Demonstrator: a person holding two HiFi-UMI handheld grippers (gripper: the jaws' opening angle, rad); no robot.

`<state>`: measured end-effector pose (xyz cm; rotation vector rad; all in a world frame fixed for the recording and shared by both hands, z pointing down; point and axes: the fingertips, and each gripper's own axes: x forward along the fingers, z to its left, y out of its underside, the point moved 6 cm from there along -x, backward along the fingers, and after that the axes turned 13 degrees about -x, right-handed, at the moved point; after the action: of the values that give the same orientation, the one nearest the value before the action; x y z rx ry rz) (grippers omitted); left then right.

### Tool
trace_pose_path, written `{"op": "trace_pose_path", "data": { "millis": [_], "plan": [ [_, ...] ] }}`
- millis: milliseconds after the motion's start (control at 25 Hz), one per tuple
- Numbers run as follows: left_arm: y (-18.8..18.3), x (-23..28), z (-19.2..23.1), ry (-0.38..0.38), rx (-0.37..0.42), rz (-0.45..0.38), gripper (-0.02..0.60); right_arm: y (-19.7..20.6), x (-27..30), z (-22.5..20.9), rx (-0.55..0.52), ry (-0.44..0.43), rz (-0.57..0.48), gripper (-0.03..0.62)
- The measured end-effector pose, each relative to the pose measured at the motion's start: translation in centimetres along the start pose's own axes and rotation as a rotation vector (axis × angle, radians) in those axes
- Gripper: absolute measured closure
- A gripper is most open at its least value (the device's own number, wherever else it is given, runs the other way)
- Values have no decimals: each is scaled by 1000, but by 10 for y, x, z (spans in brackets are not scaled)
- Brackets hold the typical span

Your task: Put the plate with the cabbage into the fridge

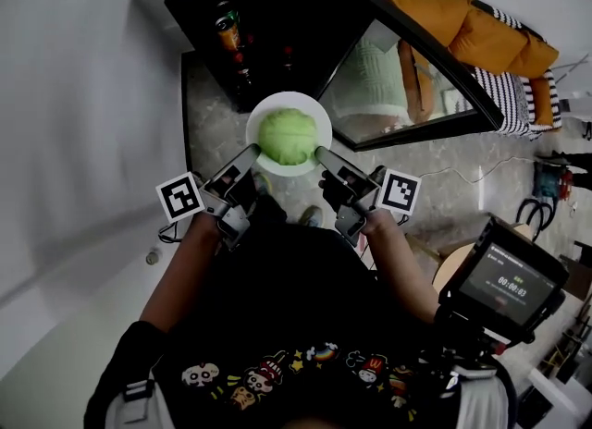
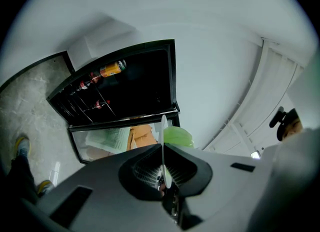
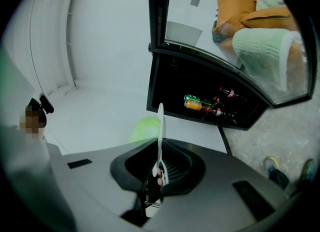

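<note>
Gripping the white plate (image 1: 317, 115) by opposite rims: left tongs (image 1: 251, 153) clenched on its left edge, right tongs (image 1: 323, 153) clenched on its right edge, the rim seen edge-on between the jaws in both gripper views. Carrying the green cabbage (image 1: 288, 136) in the middle of the plate, held off the floor just in front of the open black fridge (image 1: 277, 2), with the glass door (image 1: 407, 85) swung out to the plate's right. Inside the fridge, beyond the plate: an orange drink can (image 1: 228, 30) and small dark bottles (image 1: 242, 59) on a shelf
</note>
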<state>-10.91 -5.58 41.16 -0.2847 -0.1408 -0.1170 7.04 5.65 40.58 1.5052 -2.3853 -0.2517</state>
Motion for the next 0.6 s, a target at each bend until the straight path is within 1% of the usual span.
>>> {"op": "trace_pose_path", "data": {
  "millis": [240, 440, 600],
  "plan": [
    [-6, 8, 3, -8, -1, 46, 568, 1, -3, -3, 13, 39, -29, 569],
    [-5, 11, 12, 20, 34, 82, 568, 10, -8, -9, -14, 43, -80, 569],
    [-4, 13, 14, 27, 28, 89, 568, 11, -11, -10, -20, 55, -88, 569]
  ]
}}
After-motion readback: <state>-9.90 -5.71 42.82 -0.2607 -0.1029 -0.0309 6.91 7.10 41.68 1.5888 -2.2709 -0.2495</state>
